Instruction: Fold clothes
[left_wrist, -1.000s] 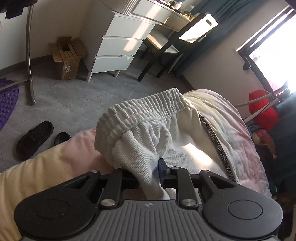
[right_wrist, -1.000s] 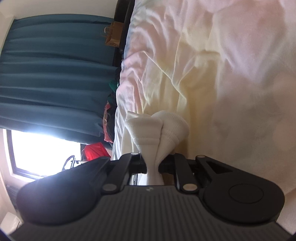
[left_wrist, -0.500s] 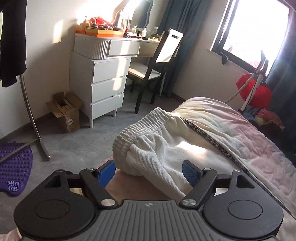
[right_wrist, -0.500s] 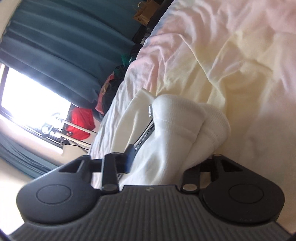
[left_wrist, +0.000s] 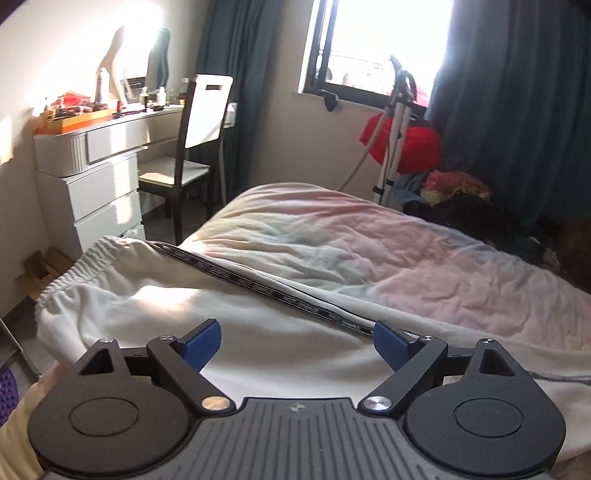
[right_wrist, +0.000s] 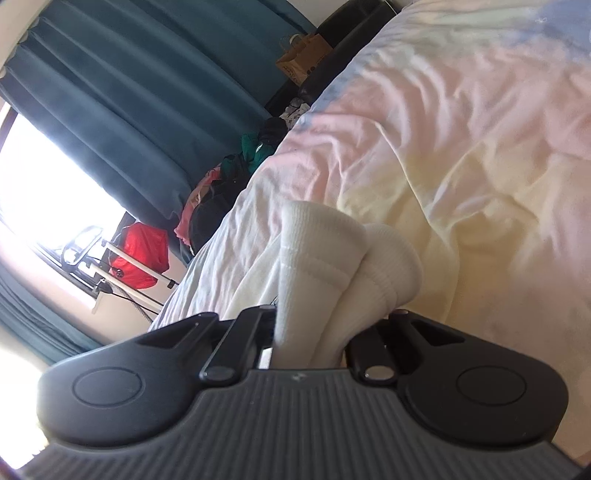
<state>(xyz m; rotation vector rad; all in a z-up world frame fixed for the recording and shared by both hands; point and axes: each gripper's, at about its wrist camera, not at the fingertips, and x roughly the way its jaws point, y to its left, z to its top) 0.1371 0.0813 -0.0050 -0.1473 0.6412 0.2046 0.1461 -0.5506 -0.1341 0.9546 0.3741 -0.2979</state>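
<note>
progress: early, one fold laid | white trousers (left_wrist: 229, 332) on the bed (left_wrist: 406, 258), waistband end draped | my left tool (left_wrist: 295, 343) opening, nothing between | my right tool (right_wrist: 310, 328) clamped on the cuffs (right_wrist: 343, 266) (bunched) | left: more folds, I judge

We're in a bedroom at home. A bed (left_wrist: 369, 251) with a rumpled pastel cover fills the middle. Against the left wall stands a white chest of drawers (left_wrist: 92, 192), its top crowded with bottles and an orange tray (left_wrist: 79, 119), and a chair (left_wrist: 195, 147) is pulled up just beside it. Teal curtains (left_wrist: 517, 110) hang beside a bright window (left_wrist: 376, 40). Past the bed's far edge, loose clothes (left_wrist: 454, 184) are heaped on the floor near a red bag (left_wrist: 406, 144).
</note>
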